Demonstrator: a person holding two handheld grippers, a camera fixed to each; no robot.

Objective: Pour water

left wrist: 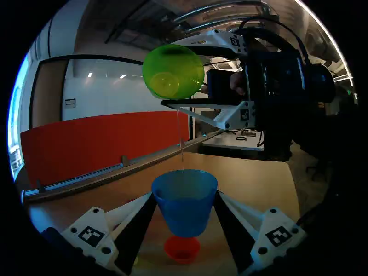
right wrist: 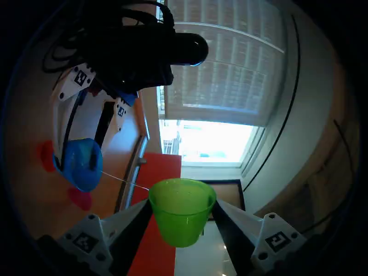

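Note:
My left gripper (left wrist: 184, 209) is shut on an upright blue cup (left wrist: 184, 201), held above the wooden table (left wrist: 248, 179). Higher up, the right gripper (left wrist: 171, 72) holds a green cup (left wrist: 173, 71) tipped on its side, mouth towards me. A thin stream of water (left wrist: 180, 138) falls from its rim into the blue cup. In the right gripper view, my right gripper (right wrist: 182, 216) is shut on the green cup (right wrist: 182, 216), and the water thread (right wrist: 125, 181) runs across to the blue cup (right wrist: 81, 163) held by the left gripper (right wrist: 79, 156).
A small red cup (left wrist: 182, 249) stands on the table below the blue cup, and red cups (right wrist: 79, 198) show beside it in the right gripper view. A red partition (left wrist: 101, 142) runs along the table's far edge. A bright window (right wrist: 211, 140) lies beyond.

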